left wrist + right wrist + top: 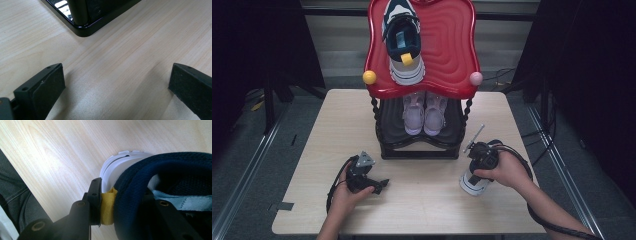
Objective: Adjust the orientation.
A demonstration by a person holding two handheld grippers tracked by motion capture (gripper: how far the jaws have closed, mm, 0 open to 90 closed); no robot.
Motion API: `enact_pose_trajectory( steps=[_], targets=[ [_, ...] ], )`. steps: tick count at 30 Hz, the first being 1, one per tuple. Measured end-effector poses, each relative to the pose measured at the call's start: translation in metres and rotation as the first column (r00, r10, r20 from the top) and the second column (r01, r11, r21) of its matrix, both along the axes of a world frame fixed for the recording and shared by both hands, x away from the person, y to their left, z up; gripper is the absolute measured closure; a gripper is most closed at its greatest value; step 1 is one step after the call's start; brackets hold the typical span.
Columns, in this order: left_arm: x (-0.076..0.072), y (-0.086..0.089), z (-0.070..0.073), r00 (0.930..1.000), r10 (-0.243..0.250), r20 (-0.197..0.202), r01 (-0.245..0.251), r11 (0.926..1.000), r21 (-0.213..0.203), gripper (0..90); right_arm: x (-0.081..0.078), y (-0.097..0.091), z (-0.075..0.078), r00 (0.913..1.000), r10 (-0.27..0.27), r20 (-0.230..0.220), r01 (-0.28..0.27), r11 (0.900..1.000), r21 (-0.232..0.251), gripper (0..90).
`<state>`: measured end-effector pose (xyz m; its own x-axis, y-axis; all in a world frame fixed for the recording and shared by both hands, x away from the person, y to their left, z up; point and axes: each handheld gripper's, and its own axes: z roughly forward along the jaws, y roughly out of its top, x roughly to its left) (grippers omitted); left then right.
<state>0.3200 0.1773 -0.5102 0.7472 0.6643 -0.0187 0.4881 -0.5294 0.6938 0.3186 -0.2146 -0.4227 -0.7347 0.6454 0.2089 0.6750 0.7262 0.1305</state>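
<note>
A navy and white sneaker stands on its sole end at the right of the table, heel up. My right gripper is shut on its heel collar. In the right gripper view one jaw presses the yellow pull tab from outside, and the other sits inside the sneaker's padded navy collar, so the right gripper clamps the heel. My left gripper rests low over the table at the front left, open, with bare wood between its jaws.
A black shoe rack with a red wavy top stands at the table's middle back. A matching navy sneaker lies on top and a pink pair on the lower shelf. The rack's corner is just ahead of the left gripper.
</note>
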Motion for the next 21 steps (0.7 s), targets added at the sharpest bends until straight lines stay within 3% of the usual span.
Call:
enact_pose_trajectory(
  steps=[10, 11, 13, 14, 15, 17, 19, 21],
  targets=[
    [0.0000, -0.0001, -0.0001, 1.0000, 0.001, 0.001, -0.001, 1.0000, 0.001, 0.0, 0.0011, 0.0035, 0.0013, 0.9998, 0.013, -0.018, -0.014, 0.9994, -0.031, 67.8],
    [0.0000, -0.0001, -0.0001, 1.0000, 0.001, 0.002, -0.001, 1.0000, 0.001, 0.0, 0.0026, 0.0028, 0.0003, 0.9991, 0.041, 0.002, -0.041, 0.9977, -0.055, 68.3],
    [0.0000, 0.0000, 0.0000, 1.0000, 0.000, 0.000, 0.000, 1.0000, 0.000, 0.0, 0.0014, 0.0062, 0.0013, 0.9994, 0.032, -0.013, -0.032, 0.9977, -0.059, 69.5],
    [0.0000, -0.0001, 0.0000, 1.0000, 0.002, 0.001, -0.002, 1.0000, 0.001, 0.0, 0.0032, 0.0051, 0.0012, 0.9979, 0.065, -0.001, -0.065, 0.9946, -0.081, 70.0],
    [0.0000, -0.0001, 0.0000, 1.0000, 0.002, 0.001, -0.002, 1.0000, 0.001, 0.0, 0.0027, 0.0065, 0.0022, 0.9980, 0.062, -0.001, -0.062, 0.9939, -0.091, 70.5],
    [0.0000, -0.0001, 0.0000, 1.0000, 0.001, 0.001, -0.001, 1.0000, 0.001, 0.0, 0.0010, 0.0078, 0.0027, 0.9977, 0.063, -0.026, -0.065, 0.9940, -0.088, 71.5],
    [0.0000, -0.0001, 0.0000, 1.0000, 0.002, 0.001, -0.002, 1.0000, 0.001, 0.0, 0.0012, 0.0057, 0.0022, 0.9952, 0.098, -0.004, -0.098, 0.9893, -0.108, 71.9],
    [0.0000, -0.0001, 0.0000, 1.0000, 0.001, 0.001, -0.001, 1.0000, 0.001, 0.0, -0.0014, 0.0048, 0.0046, 0.9931, 0.116, -0.016, -0.117, 0.9877, -0.104, 72.1]
  ],
)
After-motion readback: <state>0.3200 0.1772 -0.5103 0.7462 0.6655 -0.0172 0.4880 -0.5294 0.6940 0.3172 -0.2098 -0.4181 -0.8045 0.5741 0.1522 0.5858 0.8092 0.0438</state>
